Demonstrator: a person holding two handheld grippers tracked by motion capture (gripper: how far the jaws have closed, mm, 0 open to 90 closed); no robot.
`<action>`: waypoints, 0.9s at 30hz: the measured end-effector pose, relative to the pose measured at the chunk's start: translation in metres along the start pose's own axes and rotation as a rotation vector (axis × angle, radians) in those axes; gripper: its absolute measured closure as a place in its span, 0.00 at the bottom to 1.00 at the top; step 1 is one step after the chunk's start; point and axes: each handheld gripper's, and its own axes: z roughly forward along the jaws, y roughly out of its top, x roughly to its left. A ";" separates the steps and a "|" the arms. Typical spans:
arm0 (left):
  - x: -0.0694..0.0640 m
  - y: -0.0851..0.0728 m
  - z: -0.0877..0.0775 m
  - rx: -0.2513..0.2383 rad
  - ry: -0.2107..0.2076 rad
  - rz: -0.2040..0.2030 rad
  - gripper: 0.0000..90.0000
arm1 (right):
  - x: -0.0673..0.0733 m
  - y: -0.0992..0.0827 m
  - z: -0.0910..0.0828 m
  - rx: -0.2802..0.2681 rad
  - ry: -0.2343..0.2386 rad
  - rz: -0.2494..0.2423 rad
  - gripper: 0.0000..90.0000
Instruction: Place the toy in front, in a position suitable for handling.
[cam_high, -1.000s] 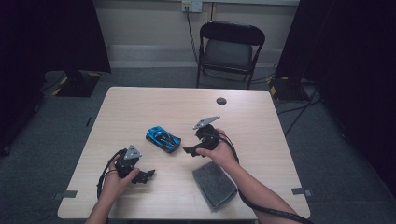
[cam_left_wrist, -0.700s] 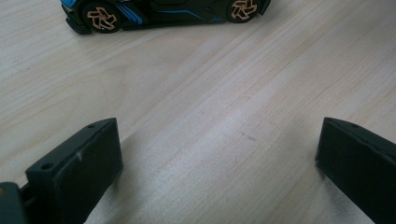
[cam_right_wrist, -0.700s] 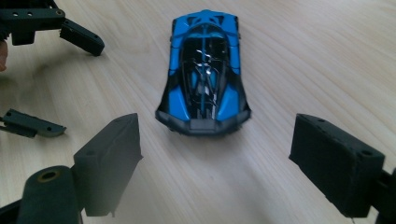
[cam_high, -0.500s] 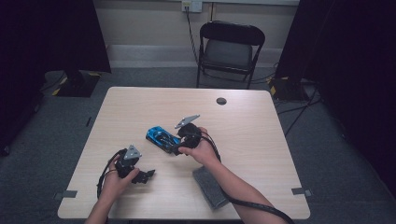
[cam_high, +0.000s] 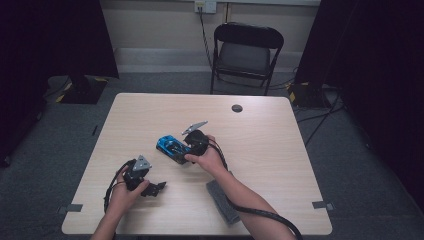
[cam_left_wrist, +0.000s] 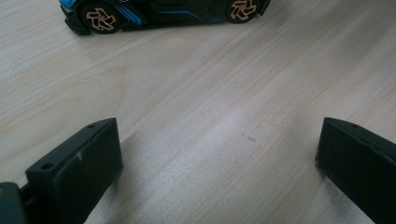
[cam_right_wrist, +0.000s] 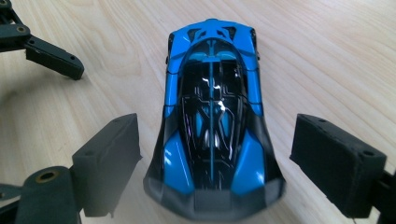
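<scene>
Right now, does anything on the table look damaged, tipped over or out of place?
Nothing stands out. The blue toy car stands upright on its wheels between the open right gripper jaws, and the grey cloth lies flat near the table edge.

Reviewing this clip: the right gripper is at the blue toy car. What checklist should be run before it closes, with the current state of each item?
1. Right gripper jaws open wider than the toy car: ok.
2. Car centred between the jaws: ok; one jaw stands on each side of its near end.
3. Jaws not yet touching the car: ok; a gap shows on both sides.
4. Car resting flat on the table: ok; wheels sit on the wood in the left gripper view.
5. Left gripper clear of the grasp: ok; open and apart from the car.
6. Jaw height against the car's sides: cannot tell.
</scene>
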 end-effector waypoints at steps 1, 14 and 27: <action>0.000 0.000 0.000 0.000 0.000 0.000 0.00 | 0.001 0.001 0.002 0.003 -0.003 -0.006 0.16; 0.000 0.000 0.000 0.001 0.000 0.003 0.00 | 0.003 0.002 0.027 0.031 -0.014 -0.004 0.17; 0.000 0.000 0.000 0.000 -0.001 0.005 0.00 | 0.004 -0.006 0.026 0.055 -0.030 -0.045 0.16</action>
